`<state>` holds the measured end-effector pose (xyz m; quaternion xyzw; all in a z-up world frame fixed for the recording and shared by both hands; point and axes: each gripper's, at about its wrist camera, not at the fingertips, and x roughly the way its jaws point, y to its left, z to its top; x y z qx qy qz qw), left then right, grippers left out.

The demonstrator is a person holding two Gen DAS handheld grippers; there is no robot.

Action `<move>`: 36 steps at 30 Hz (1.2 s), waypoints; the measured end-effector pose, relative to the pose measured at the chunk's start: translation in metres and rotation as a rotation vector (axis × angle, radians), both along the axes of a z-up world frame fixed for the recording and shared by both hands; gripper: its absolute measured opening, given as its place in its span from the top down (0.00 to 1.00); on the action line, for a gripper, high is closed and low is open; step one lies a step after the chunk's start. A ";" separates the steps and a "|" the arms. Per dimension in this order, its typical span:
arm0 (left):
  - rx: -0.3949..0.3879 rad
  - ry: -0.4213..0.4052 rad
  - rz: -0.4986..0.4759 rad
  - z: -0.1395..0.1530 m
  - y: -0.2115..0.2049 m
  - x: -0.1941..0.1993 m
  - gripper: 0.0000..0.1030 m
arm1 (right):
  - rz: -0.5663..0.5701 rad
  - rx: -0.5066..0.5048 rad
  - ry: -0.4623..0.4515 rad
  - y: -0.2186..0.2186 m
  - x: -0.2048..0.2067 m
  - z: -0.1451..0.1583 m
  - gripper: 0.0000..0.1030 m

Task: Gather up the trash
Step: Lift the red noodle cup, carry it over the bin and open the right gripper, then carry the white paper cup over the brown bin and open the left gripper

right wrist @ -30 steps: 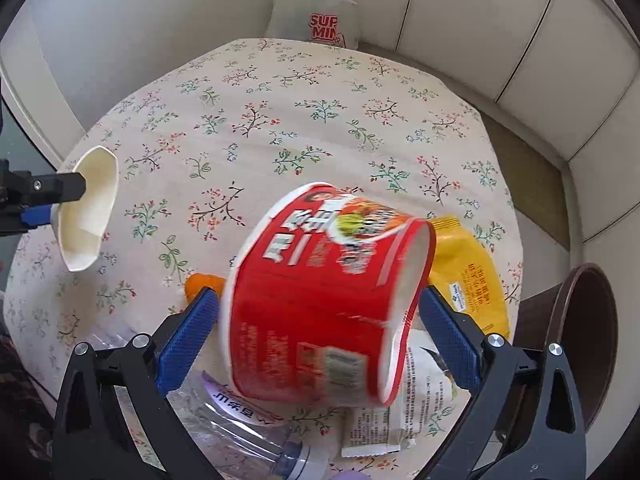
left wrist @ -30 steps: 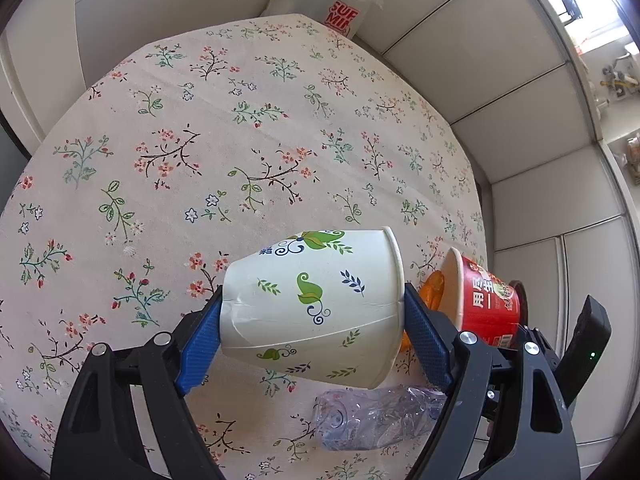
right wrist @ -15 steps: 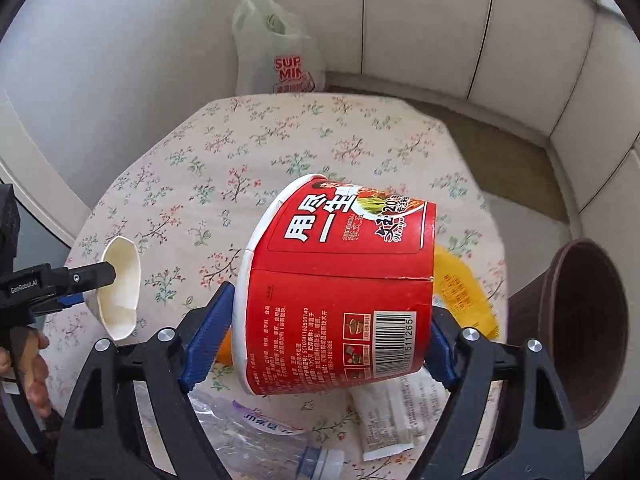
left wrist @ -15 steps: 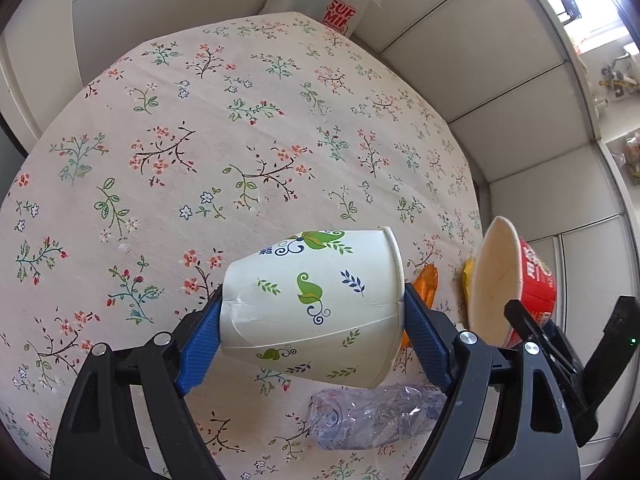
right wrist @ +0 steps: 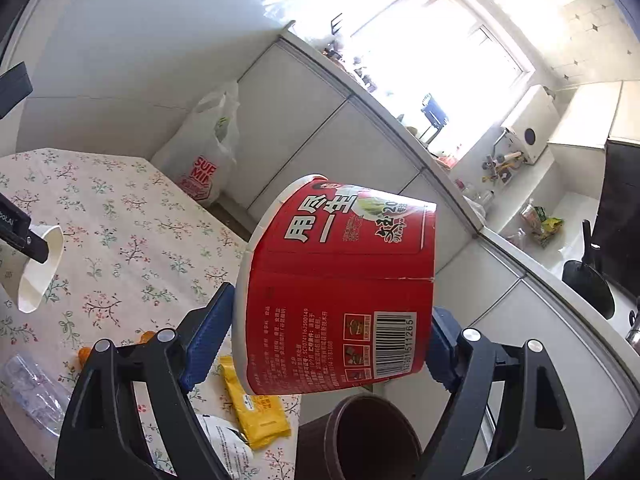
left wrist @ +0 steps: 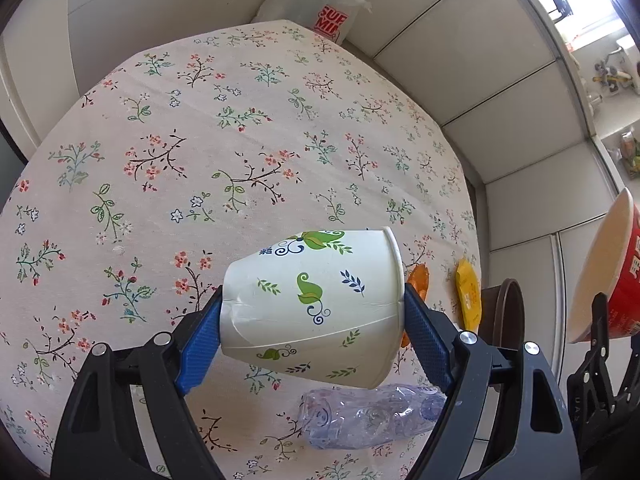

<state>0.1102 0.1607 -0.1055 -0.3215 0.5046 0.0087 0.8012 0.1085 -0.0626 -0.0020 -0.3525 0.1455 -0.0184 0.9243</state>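
Observation:
A white paper cup [left wrist: 316, 304] with green leaf prints lies sideways between the blue pads of my left gripper [left wrist: 312, 340], which is shut on it above the floral table [left wrist: 200, 120]. My right gripper [right wrist: 326, 344] is shut on a red instant-noodle bowl [right wrist: 340, 280], held on its side in the air just above the mouth of a brown bin [right wrist: 360, 436]. In the left wrist view the bowl [left wrist: 616, 280] shows at the right edge. A crushed clear bottle [left wrist: 372, 416], a yellow packet [right wrist: 256, 408], orange peel [left wrist: 418, 280] and a white wrapper [right wrist: 224, 440] lie on the table.
The brown bin [left wrist: 502, 312] stands on the floor past the table's right edge. A white shopping bag [right wrist: 204, 156] leans in the corner behind the table. White cabinets and a cluttered counter under a bright window run along the right.
My right gripper has risen and tipped upward with the red bowl, from low over the table to above the bin. The left gripper has kept still with the cup.

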 end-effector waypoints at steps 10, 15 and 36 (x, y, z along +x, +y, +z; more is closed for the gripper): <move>0.043 -0.019 -0.037 0.005 -0.022 0.002 0.21 | -0.160 0.102 -0.085 -0.066 0.007 0.029 0.22; 0.082 -0.059 -0.063 0.015 -0.036 0.000 0.21 | -0.293 0.175 -0.105 -0.116 0.018 0.038 0.22; 0.102 -0.285 -0.211 0.084 -0.188 0.027 0.21 | -0.723 0.492 -0.031 -0.292 0.037 0.012 0.07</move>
